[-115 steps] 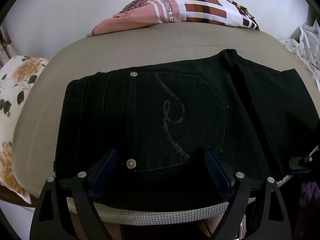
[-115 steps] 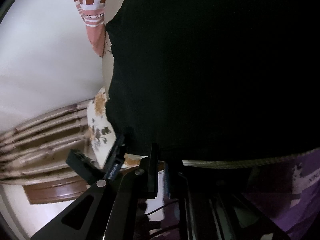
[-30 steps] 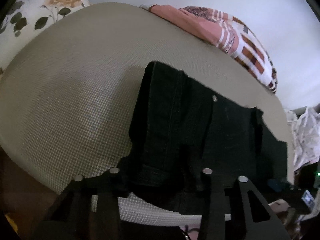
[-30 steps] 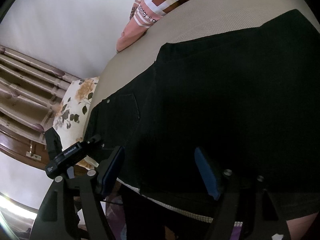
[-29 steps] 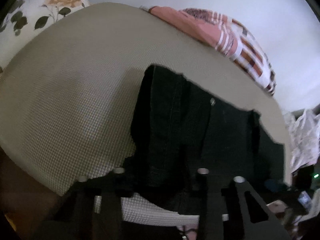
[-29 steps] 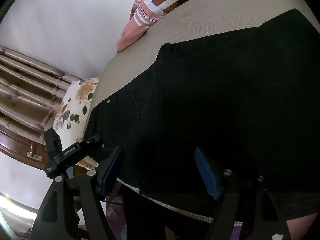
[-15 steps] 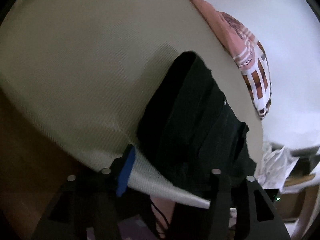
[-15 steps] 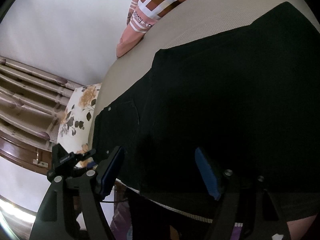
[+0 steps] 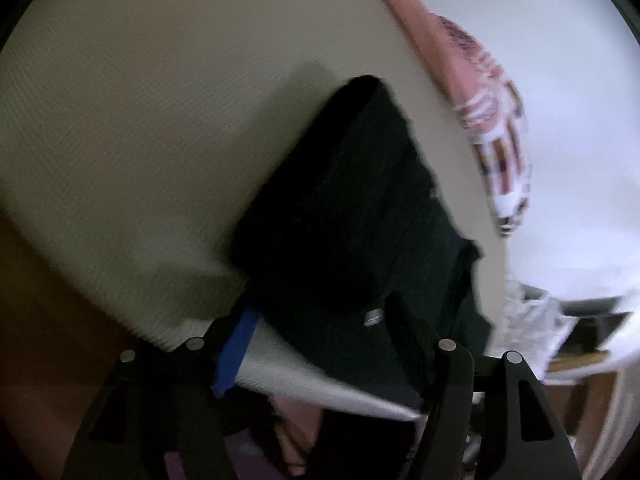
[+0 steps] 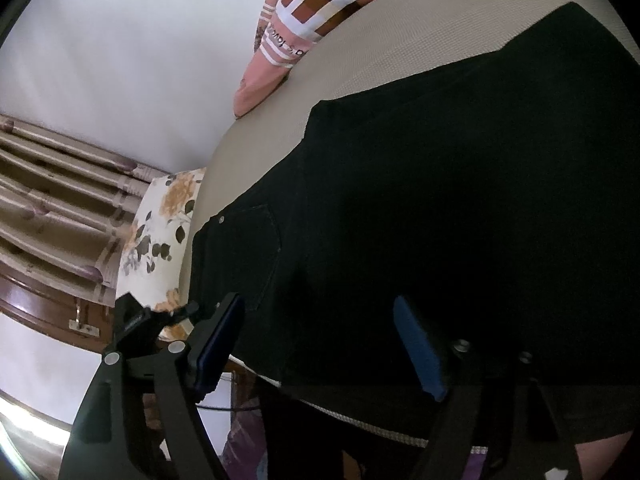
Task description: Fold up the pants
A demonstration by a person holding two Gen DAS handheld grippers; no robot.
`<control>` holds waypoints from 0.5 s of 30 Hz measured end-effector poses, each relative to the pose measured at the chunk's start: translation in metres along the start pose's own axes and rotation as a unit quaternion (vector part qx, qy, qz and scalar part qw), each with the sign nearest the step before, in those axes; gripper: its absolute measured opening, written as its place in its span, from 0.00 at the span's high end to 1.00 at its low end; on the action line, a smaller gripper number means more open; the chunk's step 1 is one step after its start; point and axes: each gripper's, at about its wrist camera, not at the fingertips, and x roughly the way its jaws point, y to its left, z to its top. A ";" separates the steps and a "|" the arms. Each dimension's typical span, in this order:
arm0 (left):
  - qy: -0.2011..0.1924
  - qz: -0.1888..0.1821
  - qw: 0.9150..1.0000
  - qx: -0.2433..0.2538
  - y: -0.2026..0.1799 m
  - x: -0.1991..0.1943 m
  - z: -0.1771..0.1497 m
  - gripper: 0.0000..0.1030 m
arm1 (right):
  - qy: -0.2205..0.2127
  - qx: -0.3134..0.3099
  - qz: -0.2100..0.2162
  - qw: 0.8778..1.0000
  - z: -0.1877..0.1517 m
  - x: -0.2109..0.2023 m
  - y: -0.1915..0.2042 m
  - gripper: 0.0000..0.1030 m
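Black pants (image 10: 460, 220) lie folded flat on a beige cushioned surface (image 10: 400, 56), back pocket at the left end. In the blurred left wrist view the pants (image 9: 352, 216) show as a dark folded stack near the cushion's front edge. My left gripper (image 9: 316, 332) stands open at the waistband end, its blue-padded left finger (image 9: 236, 344) beside the cloth; whether it touches is unclear. It also shows in the right wrist view (image 10: 160, 316). My right gripper (image 10: 316, 340) is open over the near edge of the pants, holding nothing.
A pink and brown checked garment (image 10: 320, 4) lies at the cushion's far edge by the white wall. A floral pillow (image 10: 160, 232) and wooden slats (image 10: 52, 208) are at the left. White crumpled cloth (image 9: 536, 320) lies at the right.
My left gripper has let go of the waistband end, opened, and swung left and lower toward the cushion's front edge. My right gripper stays open and has barely moved.
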 end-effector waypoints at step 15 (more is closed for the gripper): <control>-0.071 0.012 0.996 0.051 -0.015 -0.002 -0.003 0.75 | 0.002 0.003 0.003 1.000 0.000 -0.002 -0.003 0.27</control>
